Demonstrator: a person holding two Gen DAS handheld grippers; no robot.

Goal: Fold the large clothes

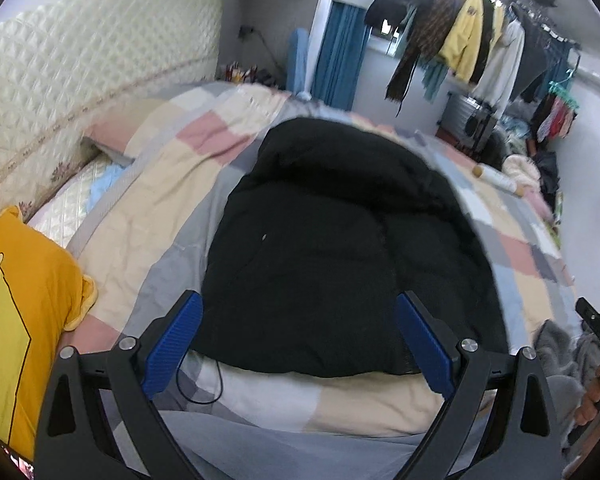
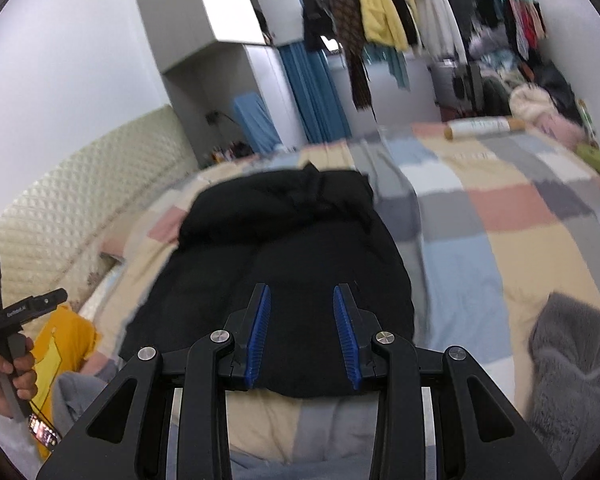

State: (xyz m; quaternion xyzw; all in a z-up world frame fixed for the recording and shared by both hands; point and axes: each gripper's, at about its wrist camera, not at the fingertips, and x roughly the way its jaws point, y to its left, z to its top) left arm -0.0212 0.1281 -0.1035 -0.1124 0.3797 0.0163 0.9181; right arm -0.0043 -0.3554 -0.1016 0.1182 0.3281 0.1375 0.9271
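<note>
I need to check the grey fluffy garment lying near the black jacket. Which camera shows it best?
The right wrist view: the grey fluffy garment fills the lower right corner, its pile texture clear. The left wrist view shows only a small bunched piece at the right edge, partly behind the other gripper.

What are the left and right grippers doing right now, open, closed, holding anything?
Left gripper: jaws wide open, holding nothing, above the black garment.
Right gripper: jaws partly open, nothing between them, also above the garment.

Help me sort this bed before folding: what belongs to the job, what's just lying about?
Job: black garment, left gripper, right gripper.
Lying about: yellow pillow, grey fleece, white roll, hanging clothes.
</note>
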